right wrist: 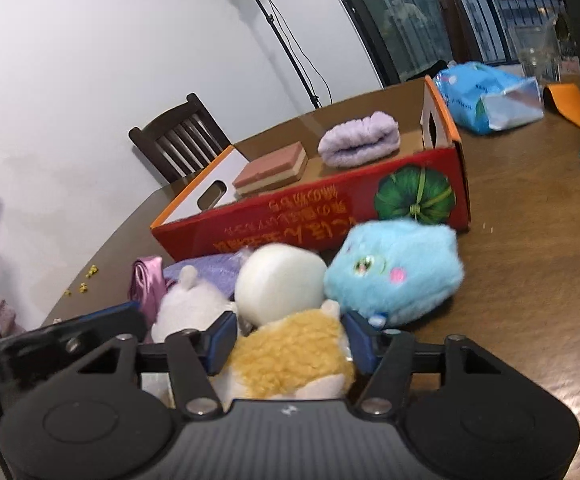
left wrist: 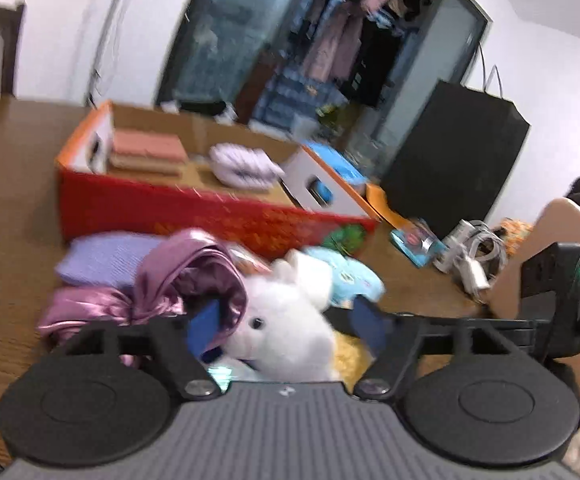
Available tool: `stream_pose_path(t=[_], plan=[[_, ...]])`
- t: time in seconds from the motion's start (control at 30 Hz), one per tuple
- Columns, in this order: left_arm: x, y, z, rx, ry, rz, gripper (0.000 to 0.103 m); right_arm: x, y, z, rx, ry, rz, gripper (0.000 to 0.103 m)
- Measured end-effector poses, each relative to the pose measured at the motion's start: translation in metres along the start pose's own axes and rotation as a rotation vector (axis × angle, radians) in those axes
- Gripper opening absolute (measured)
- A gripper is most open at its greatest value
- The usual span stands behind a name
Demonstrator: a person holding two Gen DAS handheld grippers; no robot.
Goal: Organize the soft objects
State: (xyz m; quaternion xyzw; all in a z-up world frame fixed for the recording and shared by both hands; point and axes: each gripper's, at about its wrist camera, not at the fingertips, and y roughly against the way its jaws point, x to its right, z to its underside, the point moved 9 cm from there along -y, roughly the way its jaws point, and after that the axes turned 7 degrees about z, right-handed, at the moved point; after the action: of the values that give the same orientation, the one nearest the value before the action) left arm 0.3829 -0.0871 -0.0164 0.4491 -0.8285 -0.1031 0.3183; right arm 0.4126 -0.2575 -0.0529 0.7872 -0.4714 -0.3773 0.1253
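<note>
My left gripper (left wrist: 286, 320) straddles a white plush animal (left wrist: 286, 332); a slim gap shows at its right pad, so the jaws stand open. A purple satin cloth (left wrist: 194, 276) drapes against its left pad, with a lilac knitted cloth (left wrist: 106, 256) behind. My right gripper (right wrist: 290, 340) is shut on a tan fluffy plush (right wrist: 290, 360). Just beyond lie a white round plush (right wrist: 280, 284) and a blue plush (right wrist: 393, 272). The red cardboard box (right wrist: 329, 216) behind them holds stacked pink and tan pads (right wrist: 270, 168) and a lilac fluffy roll (right wrist: 359, 140).
On the wooden table (right wrist: 529, 240), a blue tissue pack (right wrist: 485, 96) and a glass (right wrist: 537, 52) stand right of the box. A black paper bag (left wrist: 453, 160) and white cables (left wrist: 473, 256) sit at the right. A dark chair (right wrist: 182, 136) stands behind the table.
</note>
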Motion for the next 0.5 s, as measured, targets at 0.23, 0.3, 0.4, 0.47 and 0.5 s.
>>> stream_pose_path(t=[0.23, 0.3, 0.4, 0.47, 0.5], plan=[[0.007, 0.001, 0.006, 0.003, 0.02, 0.008, 0.059, 0.009, 0.012, 0.008, 0.026, -0.078, -0.004, 0.044], [0.012, 0.007, 0.007, 0.013, 0.032, 0.003, 0.059, 0.007, 0.017, 0.011, 0.028, -0.087, 0.0, 0.041], [0.021, 0.02, 0.009, 0.04, 0.045, 0.005, 0.059, -0.002, 0.028, 0.016, 0.046, -0.058, 0.01, 0.041], [0.027, 0.03, 0.011, 0.055, 0.057, 0.013, 0.059, -0.008, 0.039, 0.022, 0.049, -0.036, 0.017, 0.041], [0.031, 0.037, 0.014, 0.061, 0.07, 0.02, 0.059, -0.011, 0.044, 0.025, 0.052, -0.034, 0.018, 0.041]])
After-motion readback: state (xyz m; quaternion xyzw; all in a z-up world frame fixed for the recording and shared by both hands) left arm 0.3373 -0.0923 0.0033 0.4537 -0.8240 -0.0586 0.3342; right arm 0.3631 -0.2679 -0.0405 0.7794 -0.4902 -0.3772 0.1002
